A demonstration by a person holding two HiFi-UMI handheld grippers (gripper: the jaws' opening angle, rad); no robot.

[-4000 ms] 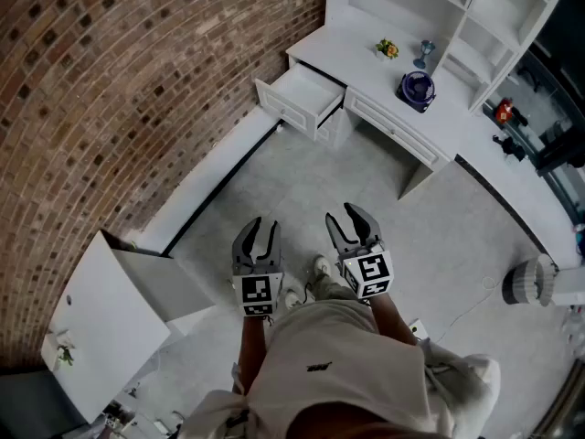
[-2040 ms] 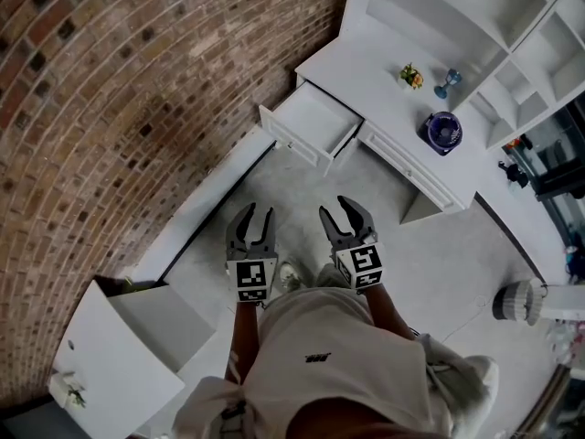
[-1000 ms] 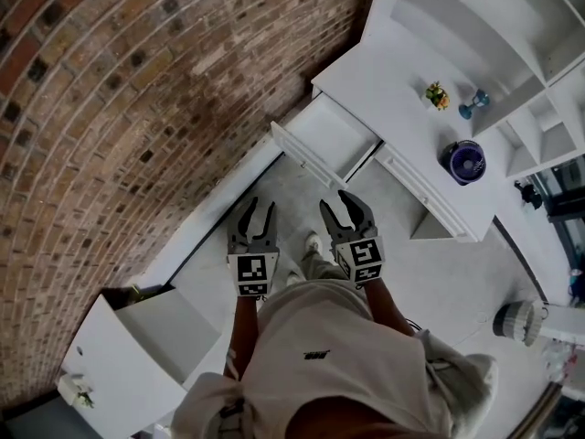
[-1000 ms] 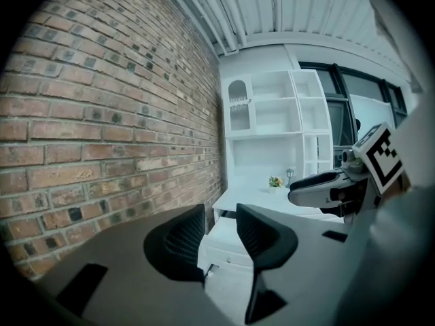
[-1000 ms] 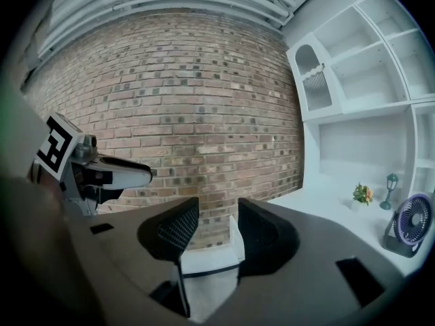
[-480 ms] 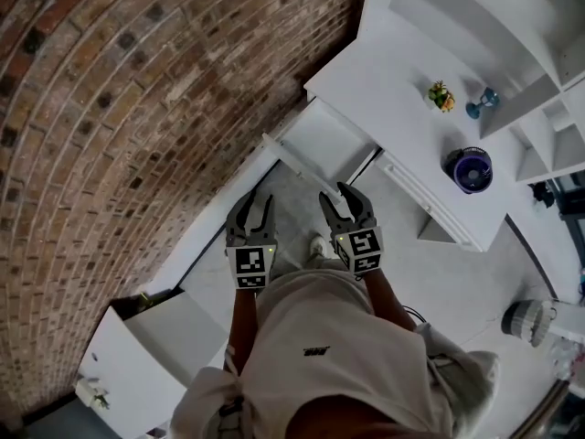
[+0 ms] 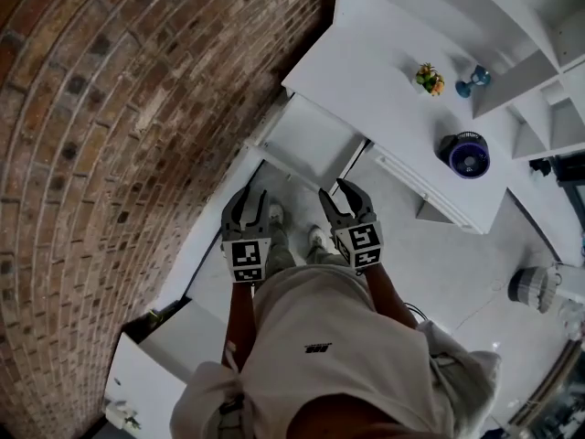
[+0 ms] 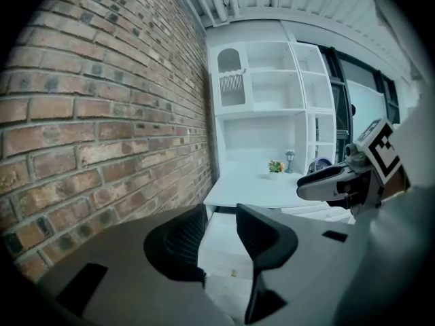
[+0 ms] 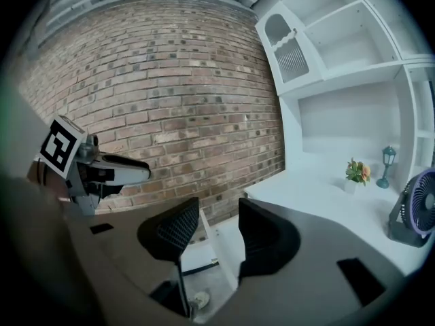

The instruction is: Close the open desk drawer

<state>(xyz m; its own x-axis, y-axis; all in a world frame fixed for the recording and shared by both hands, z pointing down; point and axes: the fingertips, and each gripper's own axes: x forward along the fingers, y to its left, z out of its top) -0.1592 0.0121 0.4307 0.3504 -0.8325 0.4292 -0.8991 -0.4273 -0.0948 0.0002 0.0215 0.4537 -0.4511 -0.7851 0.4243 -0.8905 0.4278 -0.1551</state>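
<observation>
The white desk drawer (image 7: 308,142) stands pulled out from the left end of the desk (image 7: 375,62), next to the brick wall. Its inside looks bare, and its front panel (image 7: 291,166) faces me. My left gripper (image 7: 247,205) is open just short of that front panel, holding nothing. My right gripper (image 7: 338,193) is open beside it, also holding nothing. In the left gripper view the drawer (image 8: 223,240) shows between the spread fingers of the left gripper (image 8: 219,226). In the right gripper view the drawer (image 9: 201,253) lies below the right gripper (image 9: 219,224).
On the desk top are a small potted flower (image 7: 426,78), a blue lamp figure (image 7: 469,82) and a purple fan (image 7: 467,154). White shelves (image 7: 475,7) rise behind. The brick wall (image 7: 119,108) runs along the left. A white cabinet (image 7: 169,350) stands behind me at the lower left.
The person has walked toward the desk, so the drawer has come from far off to just ahead of both grippers. Both grippers have stayed open and side by side.
</observation>
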